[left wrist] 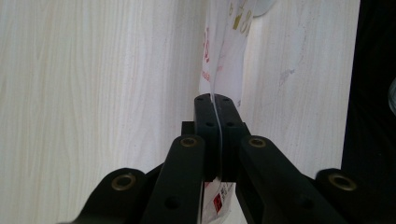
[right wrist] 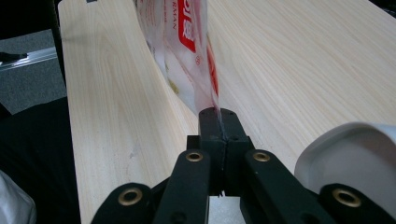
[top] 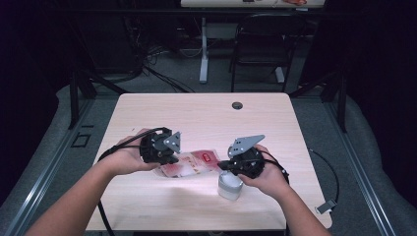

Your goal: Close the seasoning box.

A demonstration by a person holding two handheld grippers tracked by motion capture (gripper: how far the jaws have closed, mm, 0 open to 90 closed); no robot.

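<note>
Your left gripper (left wrist: pixel 215 105) is clamping one edge of the red-and-white plastic pouch (top: pixel 189 163); the jaws are pressing flat together w/ the film (left wrist: pixel 223 51) pinched between the pads. Your right gripper (right wrist: pixel 219 119) is doing the same at the opposite edge, jaws closed tight on the film (right wrist: pixel 187 51).

In the high view, the left gripper (top: pixel 169 158) and right gripper (top: pixel 221 166) are facing each other, and the pouch is spanning between them just above the table (top: pixel 196 113), near its front-middle area. A white container (top: pixel 229 186) is sitting on the table just below the right gripper, close beside your right hand (top: pixel 268 177).

Step in hand, as judged: you are holding the pouch at both ends, prob. to pull it open or stretch it flat.

Next move calls for:
- keeping both grips firm, since thin film is likely to slip;
- pulling the hands apart evenly, no jerking;
- keeping clear of the white container, which could tip if knocked.
</note>
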